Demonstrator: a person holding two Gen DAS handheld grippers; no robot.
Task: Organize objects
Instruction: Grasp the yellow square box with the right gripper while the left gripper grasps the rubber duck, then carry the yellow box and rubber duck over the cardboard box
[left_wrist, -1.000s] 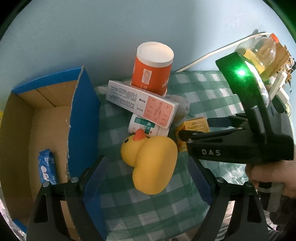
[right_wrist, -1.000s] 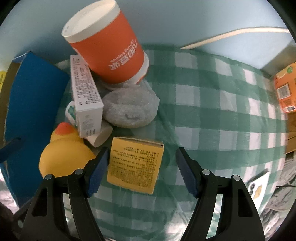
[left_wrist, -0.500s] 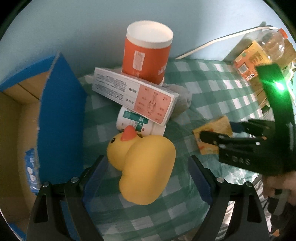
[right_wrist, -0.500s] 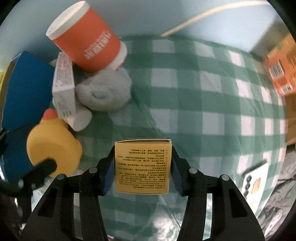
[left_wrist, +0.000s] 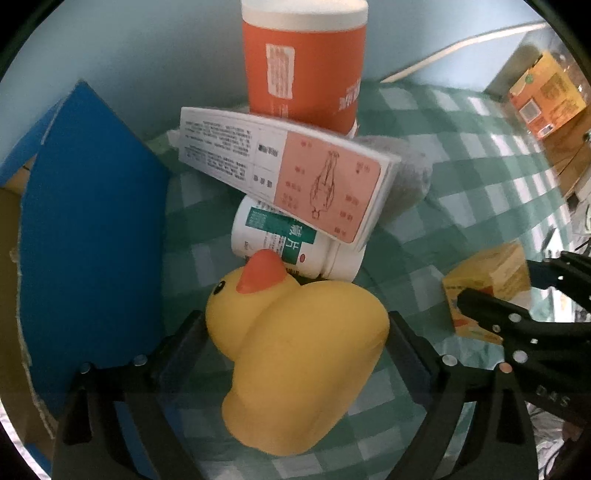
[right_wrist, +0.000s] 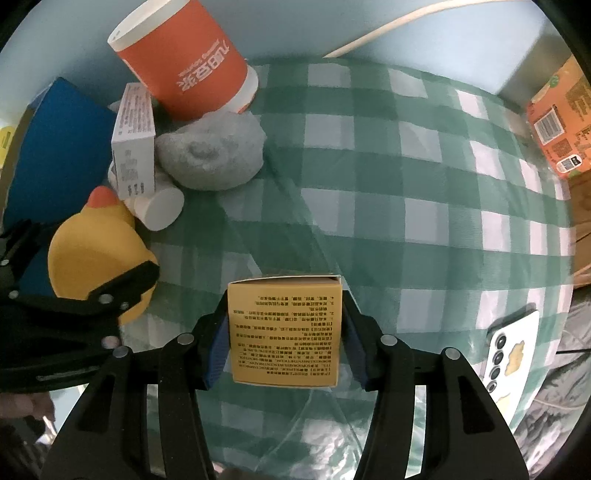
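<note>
The right gripper (right_wrist: 284, 332) is clamped on the yellow box (right_wrist: 283, 328): both blue-padded fingers (right_wrist: 216, 347) press flat against the box's two sides, and the box sits level between them. Its black frame also shows in the left wrist view, to the right of the rubber duck (left_wrist: 295, 354), with one finger laid across the box's near face. The left gripper (left_wrist: 295, 332) has its fingers spread wide, one on each side of the rubber duck, close against its flanks; contact cannot be told. In the right wrist view it reaches in from the left of the yellow box, one finger lying across the duck's body.
</note>
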